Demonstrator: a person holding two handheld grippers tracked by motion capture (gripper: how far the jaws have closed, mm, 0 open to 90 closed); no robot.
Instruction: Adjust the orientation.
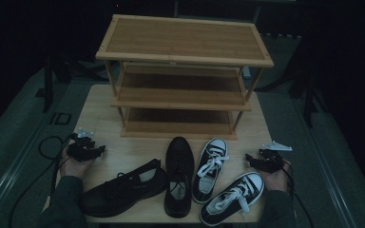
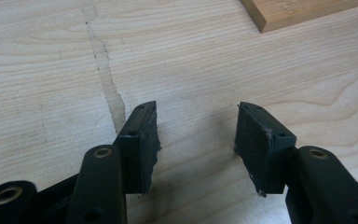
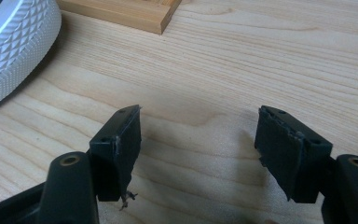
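Four shoes lie in a row along the near edge of the table (image 1: 100, 118), toes pointing roughly toward the three-tier wooden rack (image 1: 183, 42) that stands at the far half of the top; this layout suggests the work in hand is loading the shoes onto the rack shelves. From the person's left the row reads: a black lace-up shoe (image 1: 123, 187) lying at an angle; a second black shoe (image 1: 179, 173) set nearly straight; a black-and-white sneaker (image 1: 210, 167) just beside it; a second sneaker (image 1: 233, 197) angled at the near right corner. The left gripper (image 1: 97, 149) rests low at the left of the row, near but apart from the angled black shoe; in the left gripper view its pads (image 2: 142, 140) stand apart with only bare table grain between them, so this tool is open and holds nothing; a corner of the rack base (image 2: 298, 14) lies ahead of it. The right gripper (image 1: 252, 159) rests at the right of the row, near the sneakers without touching them; in the right gripper view its pads (image 3: 121, 140) are spread wide over bare wood, also open and empty; a white ribbed sneaker sole (image 3: 14, 46) shows at the upper left and the rack base ahead. Each gripper flanks the pair on its own side, a placement that appears to assign the black shoes to the left hand and the sneakers to the right; all three shelves appear empty, so no shoe is yet stowed.
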